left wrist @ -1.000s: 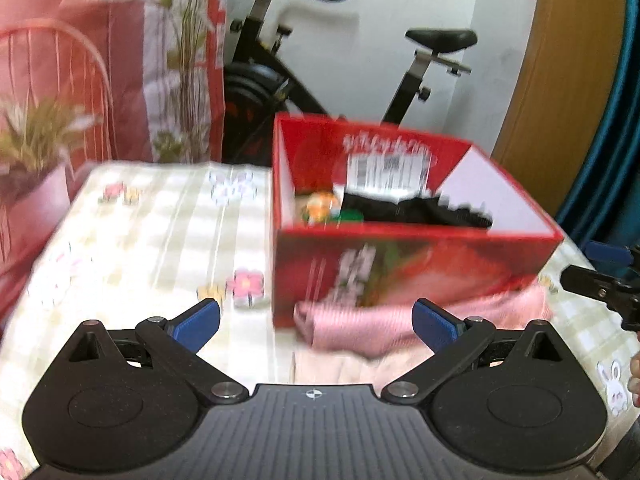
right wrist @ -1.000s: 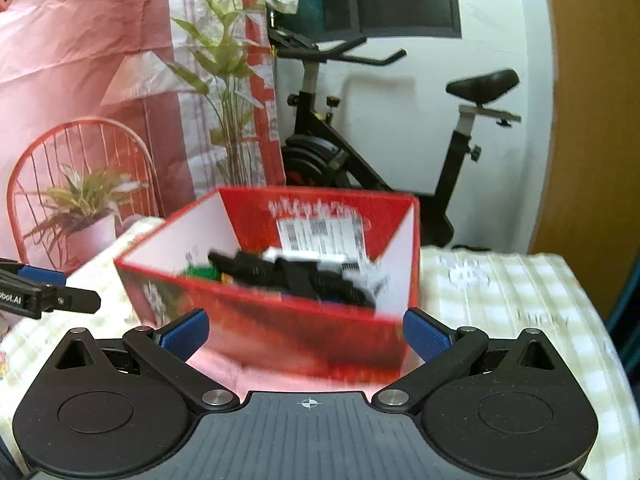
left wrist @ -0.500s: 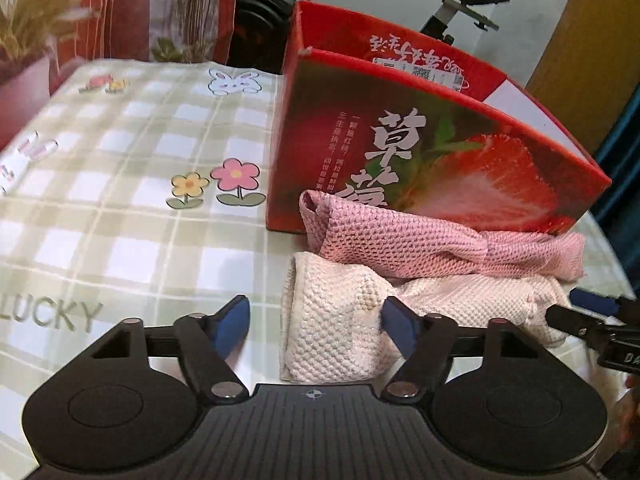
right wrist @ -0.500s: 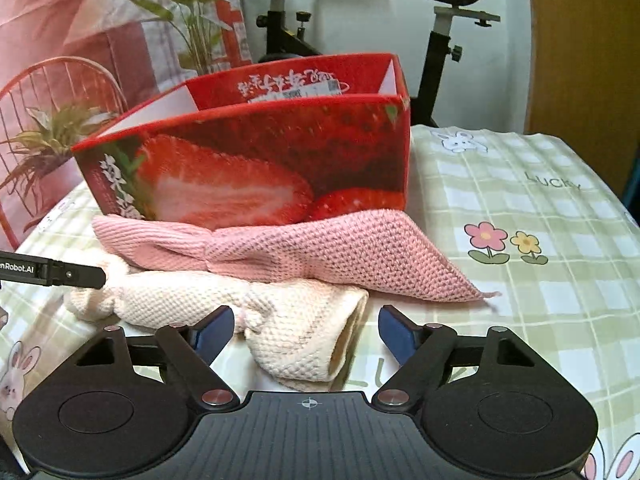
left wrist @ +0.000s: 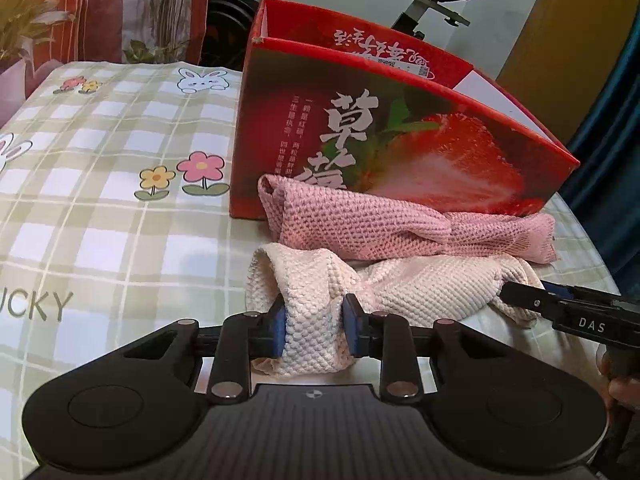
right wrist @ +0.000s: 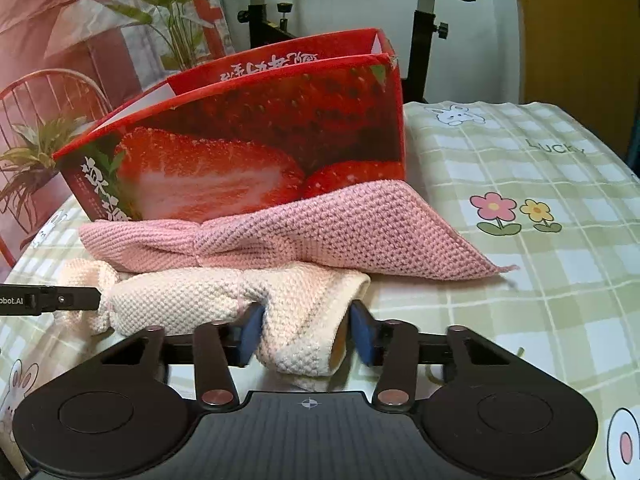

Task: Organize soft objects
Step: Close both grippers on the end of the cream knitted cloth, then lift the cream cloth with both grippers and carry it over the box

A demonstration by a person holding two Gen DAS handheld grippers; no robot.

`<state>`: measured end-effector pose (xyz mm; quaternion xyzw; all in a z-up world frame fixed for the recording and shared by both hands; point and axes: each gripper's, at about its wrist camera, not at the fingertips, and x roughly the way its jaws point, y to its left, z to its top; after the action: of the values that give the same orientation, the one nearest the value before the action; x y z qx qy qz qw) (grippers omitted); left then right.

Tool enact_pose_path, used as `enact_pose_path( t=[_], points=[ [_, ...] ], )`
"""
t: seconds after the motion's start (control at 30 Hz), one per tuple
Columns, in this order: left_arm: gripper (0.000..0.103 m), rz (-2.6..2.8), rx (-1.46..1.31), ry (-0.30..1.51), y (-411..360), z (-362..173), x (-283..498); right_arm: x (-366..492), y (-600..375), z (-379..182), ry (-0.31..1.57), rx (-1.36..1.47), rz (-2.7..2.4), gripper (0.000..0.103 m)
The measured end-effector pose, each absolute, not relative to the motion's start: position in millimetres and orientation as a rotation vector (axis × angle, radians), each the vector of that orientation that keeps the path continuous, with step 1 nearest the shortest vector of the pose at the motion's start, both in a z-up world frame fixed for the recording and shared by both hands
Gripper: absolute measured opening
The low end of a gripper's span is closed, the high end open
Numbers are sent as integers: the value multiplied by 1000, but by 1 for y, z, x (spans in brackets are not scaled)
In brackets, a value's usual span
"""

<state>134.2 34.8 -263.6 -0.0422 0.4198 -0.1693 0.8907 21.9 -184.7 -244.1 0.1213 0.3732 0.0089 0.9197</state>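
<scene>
A tablecloth [left wrist: 120, 216] checked in pale green and white, printed with flowers, rabbits and the word "LUCKY", covers the table, and the red strawberry box [left wrist: 400, 148] standing on it serves as the landmark. Behind the box an exercise bike [right wrist: 424, 20] stands against a white wall, with a wooden door panel [right wrist: 576, 40] to the box's right in the right wrist view and a pink patterned curtain [right wrist: 52, 20] with leafy plants [right wrist: 168, 8] to its left; a red wire chair [right wrist: 52, 96] with a potted plant sits beyond the box's left corner. Directly in front of the box, touching its printed face, lies a crumpled pink knitted cloth [left wrist: 380, 224], one flat corner of it spreading out past the box's right edge in the right wrist view. The cream knitted cloth [left wrist: 400, 284] lies just in front of the pink one, partly tucked under it, on the side away from the box. The left gripper [left wrist: 314, 330] has one bunched end of the cream cloth between its blue pads, which press into the fabric as the jaws are closing. The right gripper [right wrist: 306, 332] straddles the cloth's other end, its jaws closing too; the left pad touches the fabric, while a slight gap seems to remain at the right pad.
</scene>
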Motion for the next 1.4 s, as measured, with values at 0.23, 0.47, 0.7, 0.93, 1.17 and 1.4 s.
enact_pose_path(
  t=[0.23, 0.47, 0.7, 0.93, 1.17, 1.4],
  points=[
    [30, -344, -49, 872, 29, -265, 116, 11, -180, -242, 769, 248, 44, 26],
    [30, -342, -80, 862, 36, -266, 96, -11, -179, -241, 764, 274, 63, 24],
    [29, -340, -108, 850, 41, -267, 82, -18, -177, -241, 762, 273, 67, 24],
    [19, -337, -125, 821, 42, -261, 80, -21, -176, -233, 739, 264, 77, 21],
    [18, -326, -135, 765, 43, -248, 72, -26, -174, -222, 699, 254, 90, 21],
    [18, -323, -126, 703, 44, -231, 65, -33, -173, -200, 621, 249, 114, 20]
  ],
)
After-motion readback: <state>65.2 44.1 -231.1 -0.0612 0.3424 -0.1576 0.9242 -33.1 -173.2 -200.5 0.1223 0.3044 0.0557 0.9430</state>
